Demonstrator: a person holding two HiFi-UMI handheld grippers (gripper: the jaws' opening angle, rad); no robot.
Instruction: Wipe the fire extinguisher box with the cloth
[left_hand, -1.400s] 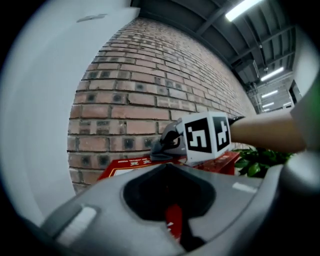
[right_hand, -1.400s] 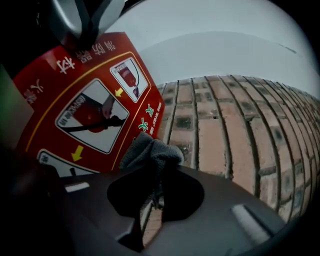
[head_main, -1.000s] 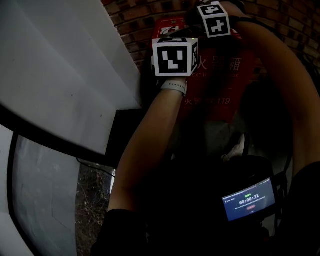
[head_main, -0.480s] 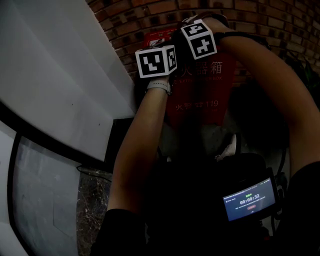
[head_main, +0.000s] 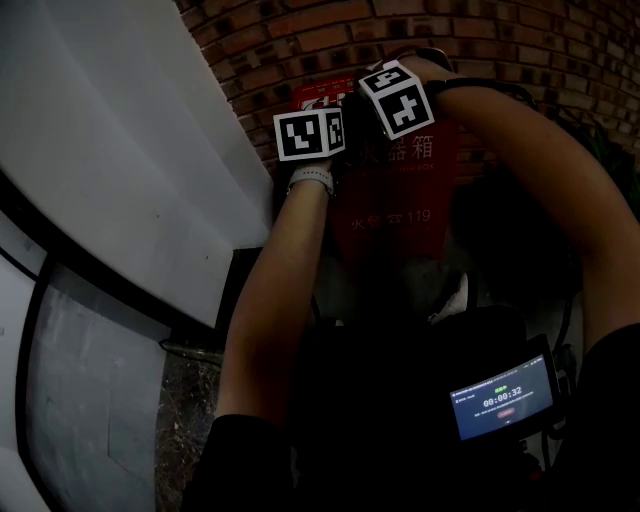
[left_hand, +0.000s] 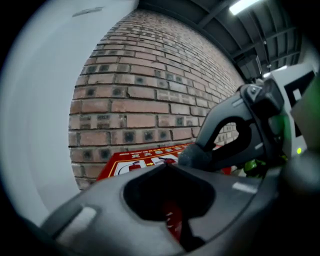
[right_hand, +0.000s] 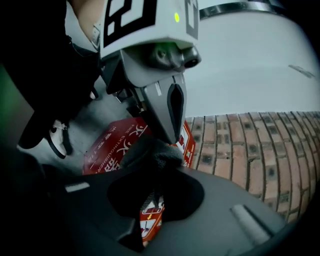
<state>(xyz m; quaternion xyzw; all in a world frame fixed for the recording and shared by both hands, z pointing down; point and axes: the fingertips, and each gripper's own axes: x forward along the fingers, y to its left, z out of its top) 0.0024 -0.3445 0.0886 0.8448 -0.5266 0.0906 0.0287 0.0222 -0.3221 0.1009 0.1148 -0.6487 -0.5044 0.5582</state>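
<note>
A red fire extinguisher box (head_main: 400, 205) stands against a brick wall (head_main: 480, 40). Both grippers are over its top left corner, close together: the left gripper (head_main: 310, 135) beside the right gripper (head_main: 397, 98), jaws hidden behind their marker cubes. In the right gripper view a dark grey cloth (right_hand: 152, 152) bunches at the tip of my right gripper (right_hand: 152, 175), which is shut on it, above the box (right_hand: 107, 150). The left gripper (right_hand: 167, 135) points down with jaws together, its tip touching the cloth. The left gripper view shows the cloth (left_hand: 196, 156) over the box top (left_hand: 135, 162).
A white slanted panel (head_main: 120, 150) rises close on the left of the box. A dark device with a lit screen (head_main: 500, 398) hangs at the person's waist. A white shoe (head_main: 460, 295) shows on the grey floor below the box.
Both grippers have come closer together at the box's top left corner. The view has drawn back a little, so more brick wall shows above the box.
</note>
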